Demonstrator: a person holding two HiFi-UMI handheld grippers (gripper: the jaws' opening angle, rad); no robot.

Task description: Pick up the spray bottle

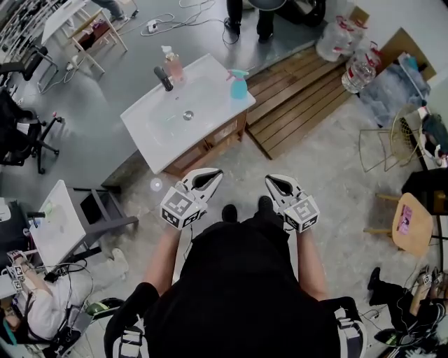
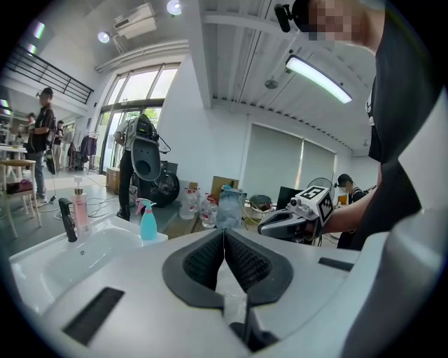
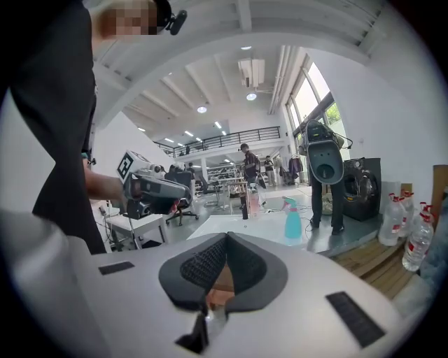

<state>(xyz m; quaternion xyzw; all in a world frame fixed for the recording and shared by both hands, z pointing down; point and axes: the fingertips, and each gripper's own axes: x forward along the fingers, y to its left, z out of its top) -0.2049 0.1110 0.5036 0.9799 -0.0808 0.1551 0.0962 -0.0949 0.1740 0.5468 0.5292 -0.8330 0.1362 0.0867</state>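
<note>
The turquoise spray bottle (image 1: 239, 84) with a pink trigger stands upright on the back right corner of the white sink top (image 1: 154, 129). It also shows in the left gripper view as the spray bottle (image 2: 148, 222) and in the right gripper view as the spray bottle (image 3: 292, 220). My left gripper (image 1: 212, 175) and right gripper (image 1: 271, 182) are held side by side in front of the sink cabinet, well short of the bottle. Both point toward the sink. The left gripper (image 2: 224, 234) has its pads together with nothing between them. The right gripper (image 3: 226, 241) is likewise shut and empty.
A pink soap bottle (image 1: 172, 65) and a black faucet (image 1: 163, 77) stand at the sink's back. A wooden platform (image 1: 301, 98) lies to the right, with water jugs (image 1: 350, 49) beyond it. A small white table (image 1: 56, 224) is at left. A person (image 1: 245, 17) stands behind the sink.
</note>
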